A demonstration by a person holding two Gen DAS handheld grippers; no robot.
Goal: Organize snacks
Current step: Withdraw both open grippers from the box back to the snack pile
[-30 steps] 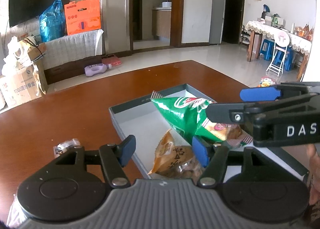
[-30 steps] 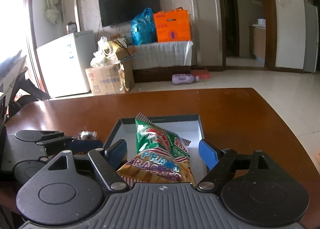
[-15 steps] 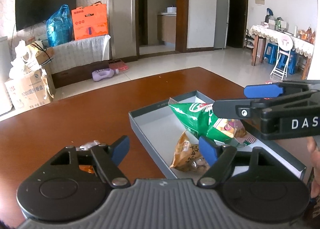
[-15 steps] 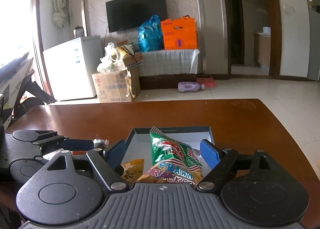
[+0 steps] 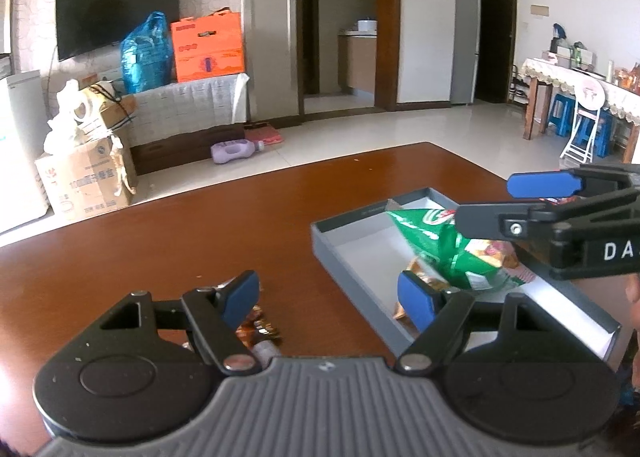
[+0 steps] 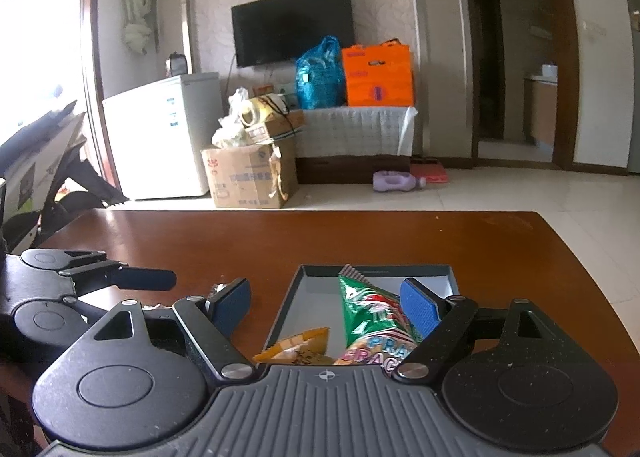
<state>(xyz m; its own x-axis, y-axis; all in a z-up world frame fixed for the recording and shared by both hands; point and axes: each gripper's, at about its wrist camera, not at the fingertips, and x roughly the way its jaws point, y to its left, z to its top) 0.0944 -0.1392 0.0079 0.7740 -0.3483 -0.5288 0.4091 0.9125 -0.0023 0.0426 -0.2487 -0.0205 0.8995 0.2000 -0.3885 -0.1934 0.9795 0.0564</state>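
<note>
A grey open box [image 5: 347,257] lies on the brown table [image 5: 180,241]. Inside it are a green prawn cracker bag [image 5: 444,245] and an orange-brown snack packet [image 5: 416,277]. My left gripper [image 5: 328,301] stands open over the table just left of the box, with nothing between its fingers. A small wrapped snack [image 5: 258,331] lies under its left finger. My right gripper [image 6: 326,309] is open above the near end of the box [image 6: 376,270], over the green bag [image 6: 368,313] and the orange packet [image 6: 300,349], gripping neither. The left gripper's fingers [image 6: 148,280] show at the left.
The table's far edge [image 6: 360,213] and right edge fall to a tiled floor. Another small wrapped snack [image 6: 216,289] lies on the table left of the box. A cardboard carton [image 6: 248,177], a white fridge and a TV stand are far behind.
My left gripper has drawn back to the left and upward, away from the box, and its jaws have widened. The right gripper rose a little; the green bag stays in the box.
</note>
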